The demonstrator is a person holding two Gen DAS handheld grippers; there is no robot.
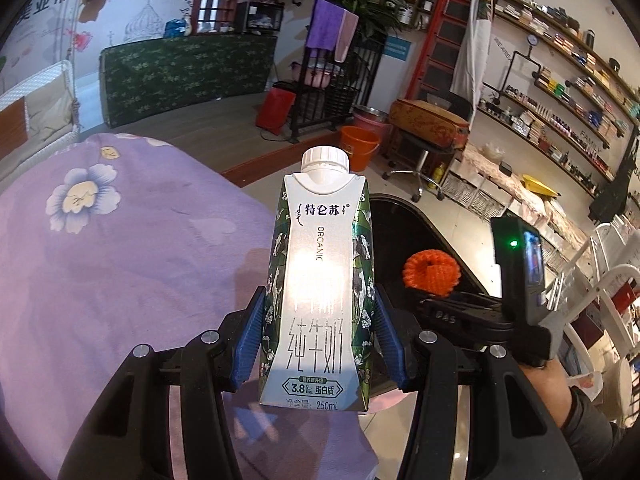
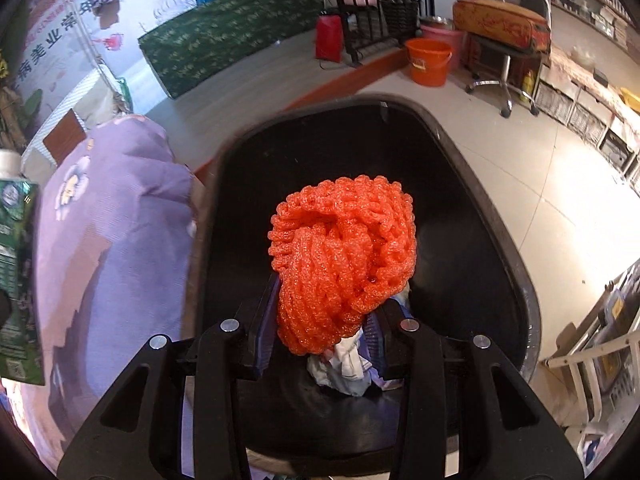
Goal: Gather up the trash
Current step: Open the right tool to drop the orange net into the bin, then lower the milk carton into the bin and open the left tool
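Note:
My left gripper (image 1: 318,336) is shut on a white and green milk carton (image 1: 320,280) with a white cap, held upright above the edge of the purple flowered bedcover (image 1: 120,248). The carton also shows at the left edge of the right wrist view (image 2: 16,280). My right gripper (image 2: 324,336) is shut on an orange foam fruit net (image 2: 344,260), held over the open black trash bin (image 2: 480,216). The net and the right gripper also show in the left wrist view (image 1: 432,274). Crumpled white paper (image 2: 348,364) lies in the bin under the net.
An orange bucket (image 2: 428,60) and a stool with a patterned cushion (image 2: 504,28) stand on the tiled floor beyond the bin. A white rack (image 2: 600,332) is at the right. A green patterned counter (image 1: 188,72) and wall shelves (image 1: 560,80) are farther back.

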